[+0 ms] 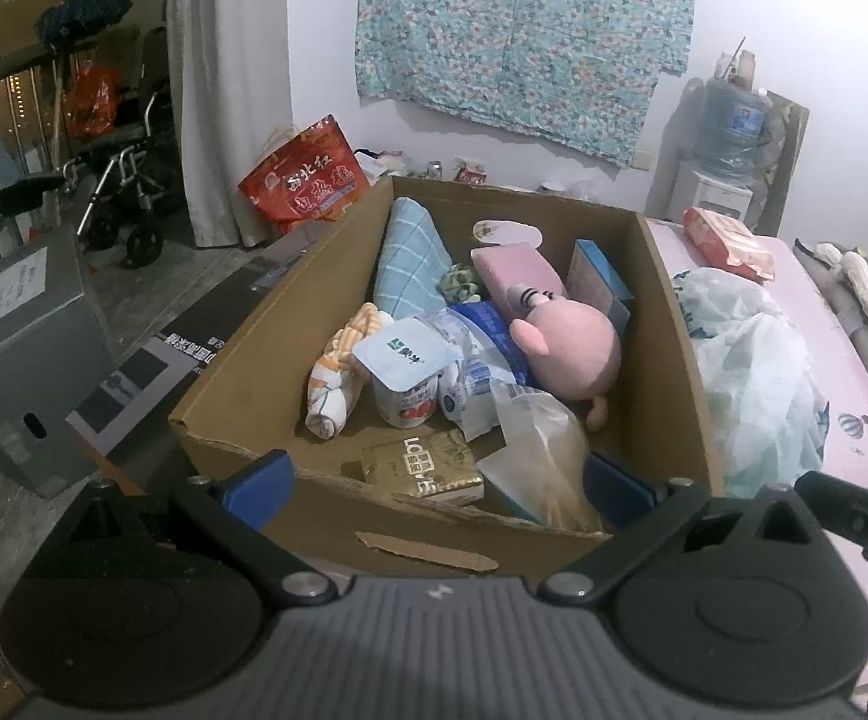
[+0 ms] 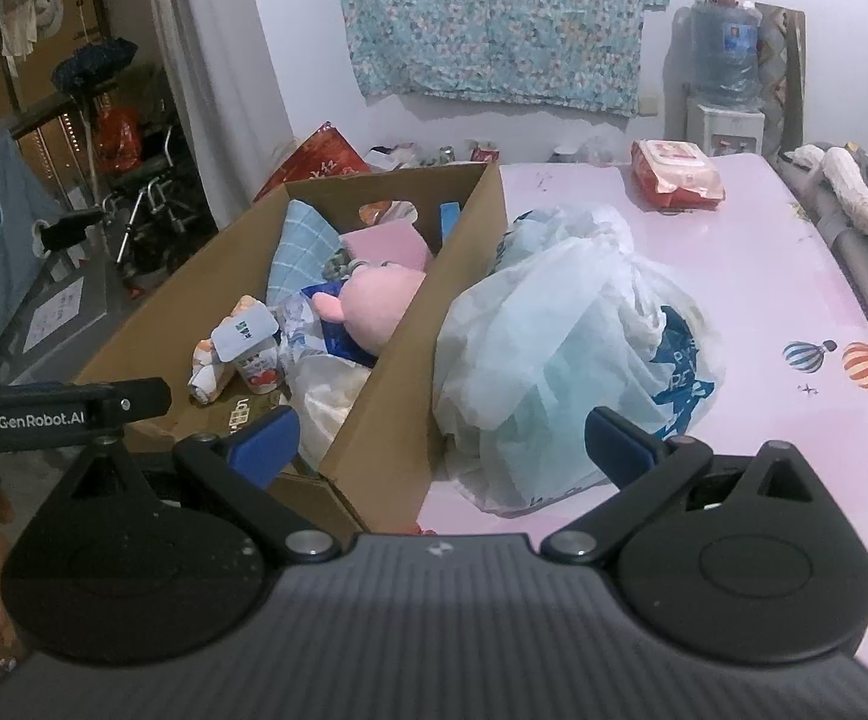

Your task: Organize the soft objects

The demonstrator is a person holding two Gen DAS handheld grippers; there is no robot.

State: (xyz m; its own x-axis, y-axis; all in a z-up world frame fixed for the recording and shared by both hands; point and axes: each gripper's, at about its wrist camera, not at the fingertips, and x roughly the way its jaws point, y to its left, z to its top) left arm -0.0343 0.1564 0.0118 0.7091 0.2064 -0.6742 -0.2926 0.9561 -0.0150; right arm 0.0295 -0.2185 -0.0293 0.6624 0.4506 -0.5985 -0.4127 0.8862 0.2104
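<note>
Left wrist view: the pink plush toy [image 1: 572, 342] lies in the right half of the cardboard box [image 1: 242, 360], head toward the near side, resting on crinkled blue-and-white packaging. It should be light and compressible; a grip across the round head or the body will likely hold, while the small ear would probably slip out. To its far left a folded blue checked cloth [image 1: 410, 258] leans against the left wall — limp, best taken at the thick fold. An orange-striped rolled cloth [image 1: 335, 372] lies at near left, touching a yogurt cup [image 1: 404, 378]; the cup is rigid and its foil lid fragile, so it should stay clear of the tongs. A pink sponge-like block [image 1: 515, 270] sits beyond the toy.

Legible writing: a gold packet [image 1: 422, 468] at the near wall shows "LO"; the remainder, and the cup's green logo, cannot be read. The right wrist view shows "GenRobot.AI" on the other tool.

Left tongs [image 1: 437, 486] are spread wide and empty, above the near wall. Right tongs [image 2: 443, 444] are likewise spread and empty, spanning the box's right wall and a white plastic bag [image 2: 566, 348] — thin, slippery — on the pink surface [image 2: 764, 276].
</note>
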